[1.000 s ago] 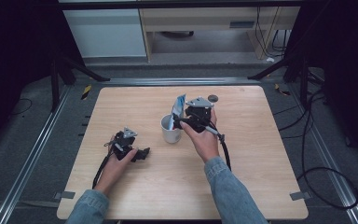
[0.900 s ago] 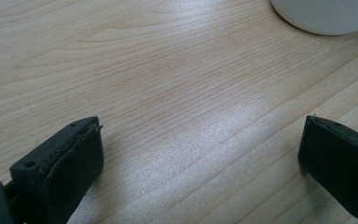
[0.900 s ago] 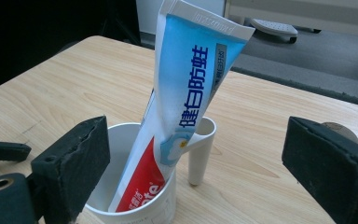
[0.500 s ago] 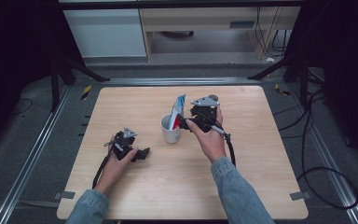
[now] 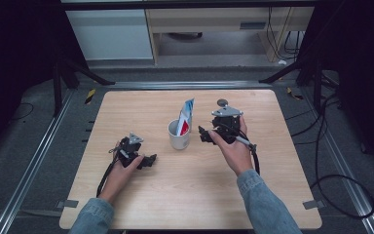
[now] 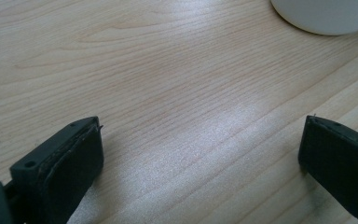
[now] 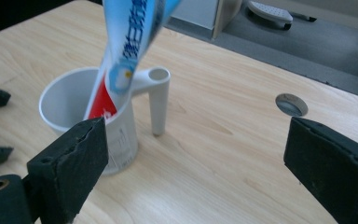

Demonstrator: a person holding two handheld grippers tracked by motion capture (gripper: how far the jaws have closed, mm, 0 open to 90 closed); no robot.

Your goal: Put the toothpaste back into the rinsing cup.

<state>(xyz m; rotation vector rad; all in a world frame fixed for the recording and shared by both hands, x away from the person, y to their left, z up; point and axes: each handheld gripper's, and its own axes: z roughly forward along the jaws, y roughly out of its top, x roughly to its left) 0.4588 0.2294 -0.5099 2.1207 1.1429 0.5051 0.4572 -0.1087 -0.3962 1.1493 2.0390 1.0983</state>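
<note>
A white cup (image 5: pixel 178 136) stands near the middle of the table, and a blue, white and red toothpaste tube (image 5: pixel 186 115) leans upright inside it. In the right gripper view the cup (image 7: pixel 91 112) and the tube (image 7: pixel 121 51) sit just beyond the left jaw, the cup's handle pointing right. My right gripper (image 5: pixel 203 133) hovers just right of the cup, open, nothing between its jaws. My left gripper (image 5: pixel 151 160) rests low over the wood left of the cup, open and empty; the cup's base (image 6: pixel 326 16) shows at the top right of its view.
A small grey round disc (image 5: pixel 222 103) lies on the table behind the right gripper, also seen as the disc (image 7: pixel 291 103) in the right gripper view. Cables trail on the floor to the right. A shelf unit stands beyond the table's far edge.
The right gripper let go of the toothpaste tube, which now stands in the cup, and drew back to the right. The left gripper stayed put.
</note>
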